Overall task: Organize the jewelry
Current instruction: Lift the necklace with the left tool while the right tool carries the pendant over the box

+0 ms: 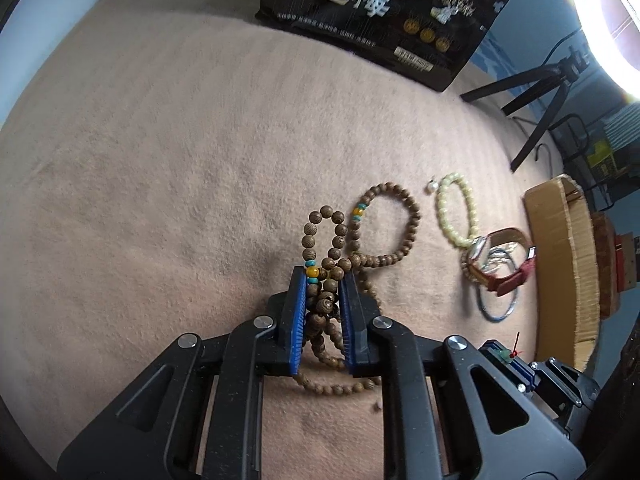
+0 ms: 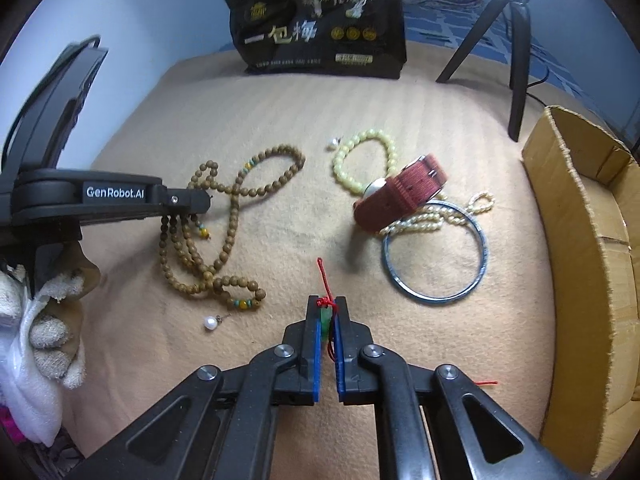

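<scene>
My left gripper [image 1: 322, 276] is shut on a bunch of the long brown wooden bead strand [image 1: 384, 220], whose loops trail over the beige blanket. In the right wrist view the same left gripper [image 2: 188, 210] hangs over the bead strand [image 2: 232, 216] with beads dangling from it. My right gripper [image 2: 327, 302] is shut on a small green pendant [image 2: 326, 316] on a red cord [image 2: 325, 276]. A pale yellow-green bracelet [image 2: 362, 160], a red-strapped watch [image 2: 404, 192], a cream bead string [image 2: 436, 216] and a metal bangle [image 2: 434, 258] lie to the right.
An open cardboard box [image 2: 580, 248] stands at the right edge. A black printed bag [image 2: 320, 24] and a tripod leg [image 2: 518, 80] stand at the back. A pearl earring [image 2: 210, 323] lies near the strand, another pearl [image 2: 332, 142] by the bracelet. A gloved hand [image 2: 48, 336] is at the left.
</scene>
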`<action>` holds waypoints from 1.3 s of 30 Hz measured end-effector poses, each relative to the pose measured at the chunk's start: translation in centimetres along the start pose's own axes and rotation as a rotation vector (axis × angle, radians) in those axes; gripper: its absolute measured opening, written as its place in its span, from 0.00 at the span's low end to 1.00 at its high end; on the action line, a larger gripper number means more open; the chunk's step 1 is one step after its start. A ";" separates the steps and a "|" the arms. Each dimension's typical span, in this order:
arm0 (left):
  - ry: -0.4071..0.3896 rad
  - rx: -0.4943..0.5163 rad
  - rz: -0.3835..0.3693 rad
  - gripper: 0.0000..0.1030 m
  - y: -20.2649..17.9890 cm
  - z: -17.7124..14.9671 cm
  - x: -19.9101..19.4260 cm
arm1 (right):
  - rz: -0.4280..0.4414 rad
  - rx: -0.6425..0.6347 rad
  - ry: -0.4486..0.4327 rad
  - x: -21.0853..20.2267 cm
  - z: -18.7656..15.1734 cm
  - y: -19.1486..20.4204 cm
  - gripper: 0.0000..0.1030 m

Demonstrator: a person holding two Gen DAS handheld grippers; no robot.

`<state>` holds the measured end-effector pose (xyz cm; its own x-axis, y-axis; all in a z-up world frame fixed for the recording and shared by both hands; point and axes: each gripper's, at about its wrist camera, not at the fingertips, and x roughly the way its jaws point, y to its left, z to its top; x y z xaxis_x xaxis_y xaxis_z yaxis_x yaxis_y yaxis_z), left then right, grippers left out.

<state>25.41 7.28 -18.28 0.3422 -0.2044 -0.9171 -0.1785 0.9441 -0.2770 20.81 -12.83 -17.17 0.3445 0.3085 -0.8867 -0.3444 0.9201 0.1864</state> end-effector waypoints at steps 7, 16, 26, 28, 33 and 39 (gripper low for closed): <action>-0.077 0.024 -0.039 0.13 -1.1 0.0 -3.4 | 0.019 0.020 -0.062 -3.0 0.1 -0.6 0.03; -0.197 0.081 -0.105 0.12 -3.0 -0.2 -8.6 | 0.022 0.042 -0.155 -7.2 0.3 -1.8 0.03; -0.279 0.164 -0.157 0.10 -6.7 -1.3 -12.5 | -0.017 0.091 -0.236 -11.5 -0.7 -5.0 0.03; -0.282 0.174 -0.173 0.10 -7.4 -1.5 -12.9 | -0.027 0.097 -0.249 -12.2 -0.8 -5.7 0.03; -0.296 0.207 -0.205 0.10 -9.5 -2.1 -13.8 | -0.061 0.118 -0.277 -13.8 -1.4 -7.5 0.03; -0.298 0.249 -0.244 0.10 -12.7 -2.8 -14.3 | -0.106 0.146 -0.290 -15.1 -2.4 -9.9 0.03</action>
<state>20.17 -2.48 -2.45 0.6033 -0.3802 -0.7011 0.1556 0.9183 -0.3641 16.92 -27.19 -6.71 0.6130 0.2460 -0.7509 -0.1718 0.9691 0.1772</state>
